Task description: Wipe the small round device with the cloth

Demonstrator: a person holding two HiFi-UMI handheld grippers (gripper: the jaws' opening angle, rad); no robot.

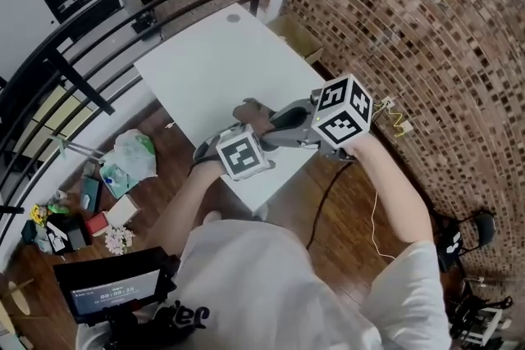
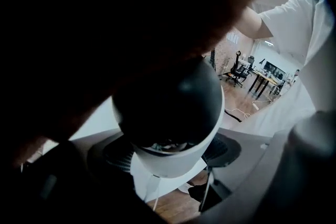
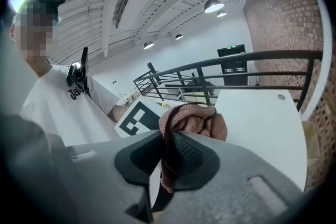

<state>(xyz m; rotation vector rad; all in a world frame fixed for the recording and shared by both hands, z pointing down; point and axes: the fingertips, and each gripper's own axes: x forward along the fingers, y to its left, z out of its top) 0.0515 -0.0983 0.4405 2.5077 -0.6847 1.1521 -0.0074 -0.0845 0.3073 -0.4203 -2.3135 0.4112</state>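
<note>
The small round device (image 2: 173, 113), a white shell with a black dome, sits between the two dark pads of my left gripper (image 2: 170, 153), which is shut on it. A blurred, dark brownish mass fills the upper left of that view and reaches the device's top. My right gripper (image 3: 169, 160) is shut on a bunched brown cloth (image 3: 194, 118). In the head view both grippers meet over the near corner of the white table (image 1: 213, 61). The cloth (image 1: 254, 112) lies between the left gripper (image 1: 215, 145) and the right gripper (image 1: 283, 123), and the device is hidden there.
A black railing (image 1: 123, 4) runs along the table's far and left sides. A brick wall (image 1: 426, 12) stands to the right. Bags and small clutter (image 1: 123, 160) lie on the wooden floor at left, and a thin cable (image 1: 373, 217) at right.
</note>
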